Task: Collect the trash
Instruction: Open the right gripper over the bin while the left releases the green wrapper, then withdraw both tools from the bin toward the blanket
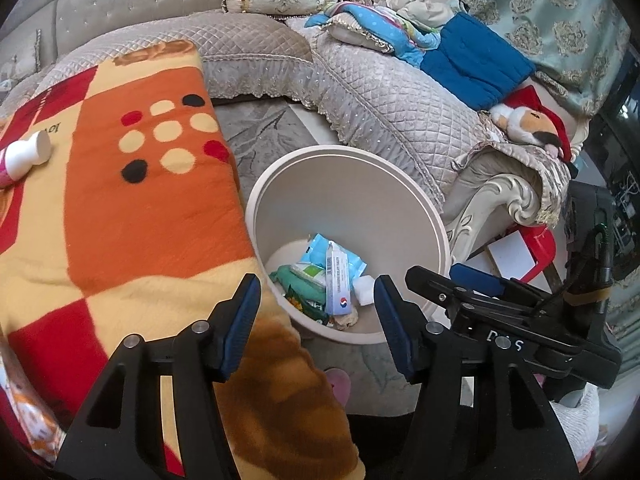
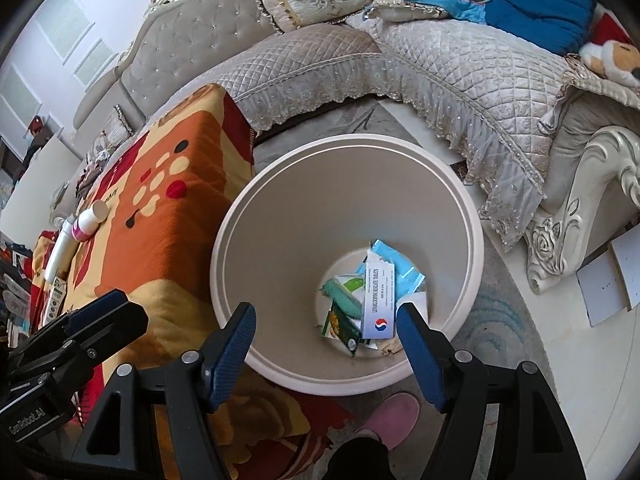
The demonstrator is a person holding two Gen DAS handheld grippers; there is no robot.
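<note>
Left black two-finger gripper with blue pads (image 1: 316, 320): jaws wide apart, empty. Right black two-finger gripper with blue pads (image 2: 326, 344): jaws wide apart, empty, just beside left.

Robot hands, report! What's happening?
Left gripper open, right gripper open, both empty over bin. Trash inside. Bottle waiting on blanket.

The left gripper (image 1: 316, 300) hangs with its blue-padded jaws spread wide and nothing between them, above the near rim of a round cream plastic waste bin (image 1: 424, 208) standing on the floor. In the bin lie a white tablet carton (image 1: 337, 280), a light blue wrapper (image 1: 320, 246) and green packets (image 1: 298, 278). To the left, an orange, red and yellow checked fleece blanket (image 1: 140, 208) carries a white-capped pink bottle (image 1: 24, 156) lying on its side. The right gripper (image 1: 476, 280) sits just right of the bin.
</note>
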